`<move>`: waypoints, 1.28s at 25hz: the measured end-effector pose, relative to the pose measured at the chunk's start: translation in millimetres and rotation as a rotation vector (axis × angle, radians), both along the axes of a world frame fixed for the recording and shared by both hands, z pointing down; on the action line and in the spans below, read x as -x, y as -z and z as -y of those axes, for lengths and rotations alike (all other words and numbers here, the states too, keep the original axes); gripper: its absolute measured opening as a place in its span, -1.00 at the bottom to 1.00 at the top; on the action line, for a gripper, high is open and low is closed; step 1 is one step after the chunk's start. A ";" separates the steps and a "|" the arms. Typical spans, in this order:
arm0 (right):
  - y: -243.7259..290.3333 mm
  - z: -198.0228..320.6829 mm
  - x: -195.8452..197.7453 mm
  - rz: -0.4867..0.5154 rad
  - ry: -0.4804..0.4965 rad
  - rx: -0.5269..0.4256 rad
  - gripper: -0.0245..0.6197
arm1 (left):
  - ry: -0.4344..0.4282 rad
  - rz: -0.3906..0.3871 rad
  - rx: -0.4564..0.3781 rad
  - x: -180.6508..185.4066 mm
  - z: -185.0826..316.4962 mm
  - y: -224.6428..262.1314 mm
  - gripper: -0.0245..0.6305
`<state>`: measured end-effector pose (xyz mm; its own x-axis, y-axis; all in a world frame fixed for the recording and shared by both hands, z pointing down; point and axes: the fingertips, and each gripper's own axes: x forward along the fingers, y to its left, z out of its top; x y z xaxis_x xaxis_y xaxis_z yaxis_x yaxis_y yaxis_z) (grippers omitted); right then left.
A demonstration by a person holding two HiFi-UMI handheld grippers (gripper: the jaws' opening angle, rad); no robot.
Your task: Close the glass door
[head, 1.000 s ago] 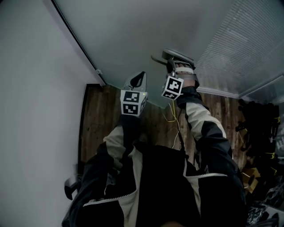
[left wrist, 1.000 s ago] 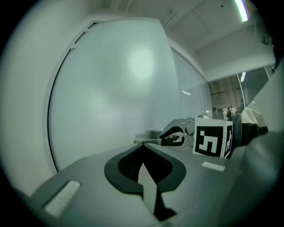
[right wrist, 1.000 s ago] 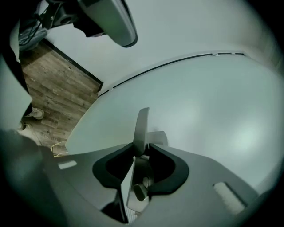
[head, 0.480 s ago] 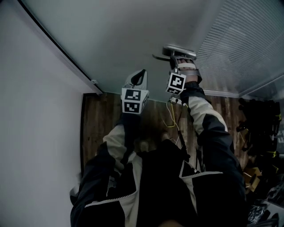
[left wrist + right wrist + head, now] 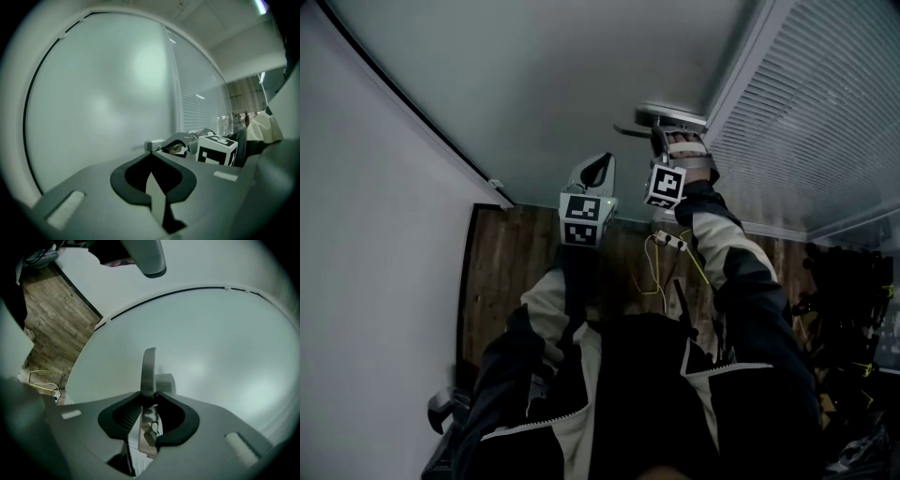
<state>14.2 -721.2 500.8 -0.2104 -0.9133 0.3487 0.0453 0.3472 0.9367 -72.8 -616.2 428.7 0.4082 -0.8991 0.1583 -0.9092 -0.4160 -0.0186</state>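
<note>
Glass door (image 5: 581, 84): frosted, filling the upper head view and cut off at the top edge. Handle (image 5: 670, 114): at 1 o'clock of centre, lever long axis roughly level, tip pointing to 9 o'clock.

Right hand-held gripper (image 5: 667, 141): clamped on the lever, which rises toward 12 o'clock between its jaws in the right gripper view.

Left hand-held gripper (image 5: 596, 167): at 8 o'clock of the right one, jaws together on nothing, tip near the glass; contact cannot be told.

Dark clutter (image 5: 848, 309) at 4 o'clock cannot be made out.
</note>
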 end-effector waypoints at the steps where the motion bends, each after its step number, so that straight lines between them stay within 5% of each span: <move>1: 0.0 6.3 -0.9 0.006 0.000 0.002 -0.58 | 0.002 -0.008 0.001 -2.0 4.2 1.3 -0.91; 14: 0.5 44.3 -0.8 0.034 -0.027 -0.011 -0.57 | 0.015 0.022 0.010 5.3 31.4 -1.4 -0.91; 25: 7.1 33.8 2.2 0.185 -0.053 0.069 -0.36 | -0.009 0.015 0.005 3.5 31.9 1.9 -0.91; 28: 30.0 18.5 -0.3 0.296 -0.064 0.061 -0.36 | -0.022 0.005 0.009 3.4 28.3 2.8 -0.91; 32: 48.3 -24.8 -8.9 0.644 -0.135 0.174 -0.64 | -0.054 -0.020 -0.005 2.4 19.9 7.1 -0.91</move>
